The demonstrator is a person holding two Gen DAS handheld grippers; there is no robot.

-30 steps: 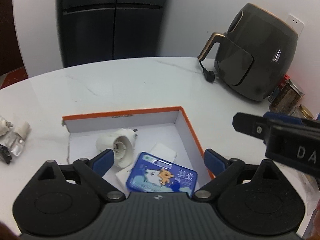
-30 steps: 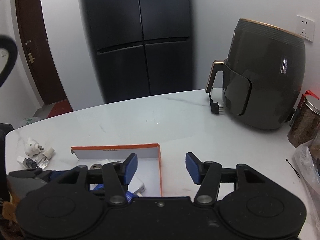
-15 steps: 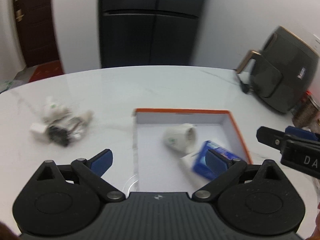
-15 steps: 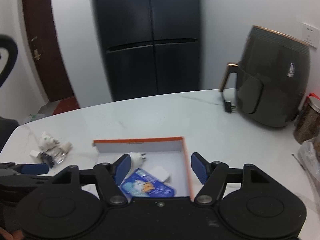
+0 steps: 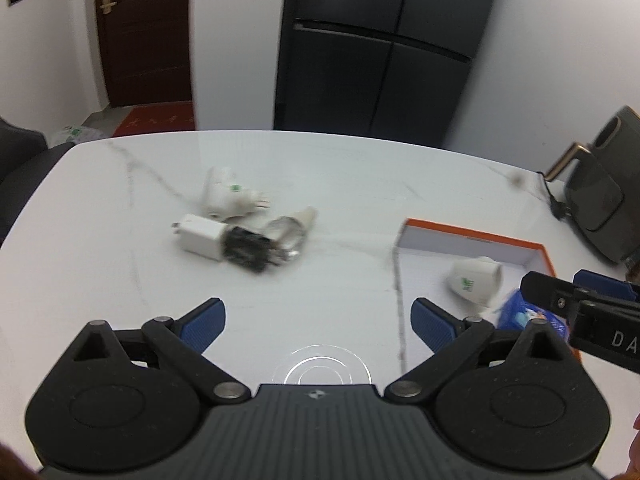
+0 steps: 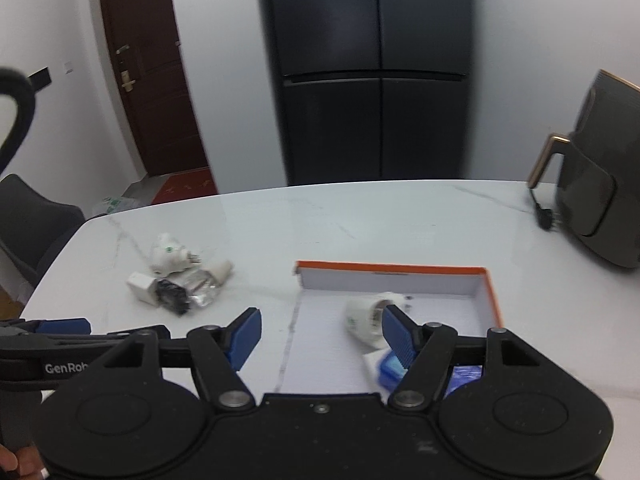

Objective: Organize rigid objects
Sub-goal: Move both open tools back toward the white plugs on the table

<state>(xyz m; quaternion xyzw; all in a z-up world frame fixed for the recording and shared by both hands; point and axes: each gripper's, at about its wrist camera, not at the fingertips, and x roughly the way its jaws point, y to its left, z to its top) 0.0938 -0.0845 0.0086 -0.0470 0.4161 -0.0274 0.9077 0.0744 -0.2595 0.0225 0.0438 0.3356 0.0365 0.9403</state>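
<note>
A loose pile lies on the white table left of the box: a white plug adapter point(image 5: 228, 200), a white charger cube point(image 5: 198, 238), a black piece point(image 5: 246, 250) and a shiny clear piece point(image 5: 288, 232). The orange-rimmed box point(image 5: 472, 236) holds another white adapter point(image 5: 476, 280) and a blue packet point(image 5: 520, 316). My left gripper point(image 5: 316, 318) is open over bare table, short of the pile. My right gripper point(image 6: 320, 332) is open near the left wall of the box point(image 6: 392, 267), with nothing between its pads. The pile point(image 6: 176, 280) lies to its left.
A dark air fryer point(image 6: 600, 184) with its cord plug point(image 6: 546, 216) stands at the table's right. A black fridge point(image 5: 380, 52) is behind the table. A dark chair point(image 6: 24, 220) sits off the rounded left edge.
Both views have swung left, so the box now sits to the right and the pile has come into plain view. The right gripper's jaws have widened.
</note>
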